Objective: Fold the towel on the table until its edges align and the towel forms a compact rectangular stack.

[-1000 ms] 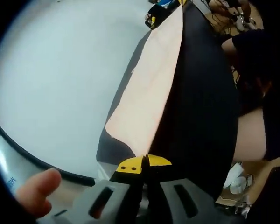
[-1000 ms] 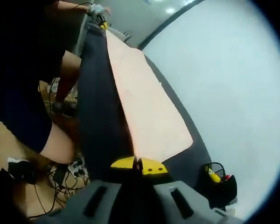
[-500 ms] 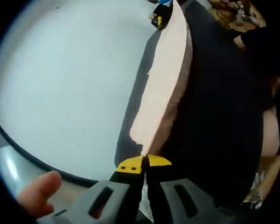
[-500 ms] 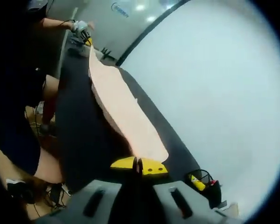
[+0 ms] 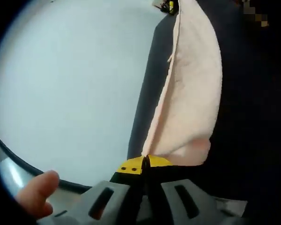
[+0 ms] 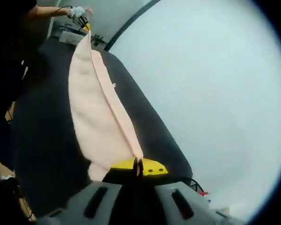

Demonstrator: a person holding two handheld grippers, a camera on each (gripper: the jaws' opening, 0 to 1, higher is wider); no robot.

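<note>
Towel [image 5: 192,93] — pale peach terry, held up off the black table [image 5: 253,93] by two corners, its upper edge stretched taut between the two grippers and the body of the cloth hanging below in a loose belly over the dark surface. Left gripper [image 5: 145,161]: yellow-tipped jaws closed tight on one corner, cloth rising straight out of the pinch; a fingertip of the holding hand [image 5: 35,194] shows at the lower left of the left gripper view. Right gripper [image 6: 138,165]: jaws likewise closed on the opposite corner, the hem [image 6: 114,112] running away from it as a clean doubled line to the far corner, where the other gripper appears small. Table edge: a long side lies just beyond the hem, with pale floor [image 6: 215,93] past it. Step in hand, as judged: carrying the lifted edge across to meet the opposite edge. To do it well — keep both corners at equal height and equal tension so the hem stays straight, move the pair in parallel, lower onto the table with corners matched to the resting corners, and release only once the layers lie flat. Risk: the slack belly may bunch beneath the fold.
</note>
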